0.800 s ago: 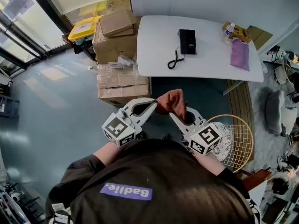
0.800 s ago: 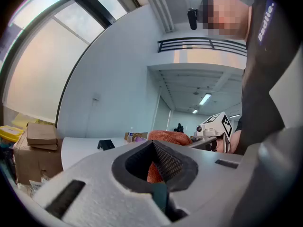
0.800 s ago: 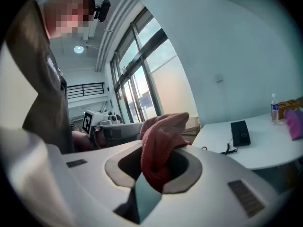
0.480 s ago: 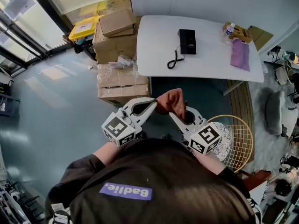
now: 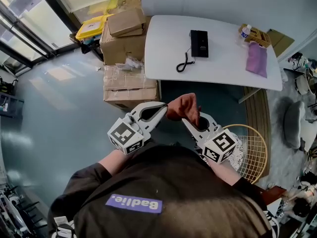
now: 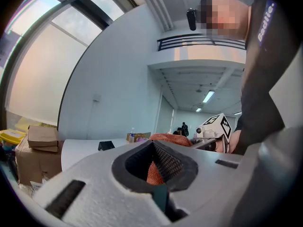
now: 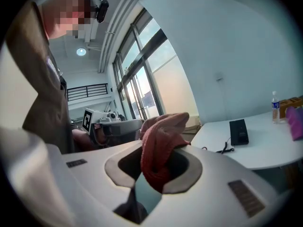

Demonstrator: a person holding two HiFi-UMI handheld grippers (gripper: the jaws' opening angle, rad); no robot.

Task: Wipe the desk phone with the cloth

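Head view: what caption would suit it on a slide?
A person's left gripper and right gripper both pinch a reddish cloth, short of the white table where the black desk phone lies.

The head view looks steeply down over the person [image 5: 163, 192]. Both gripper views sit close behind their jaws, facing the far counter [image 5: 223, 58] all three share.

Left tool [image 6: 152, 145] jaws pinched on rust cloth [image 6: 153, 172]; black phone [image 6: 106, 145] on white desk [image 6: 79, 152] beyond.
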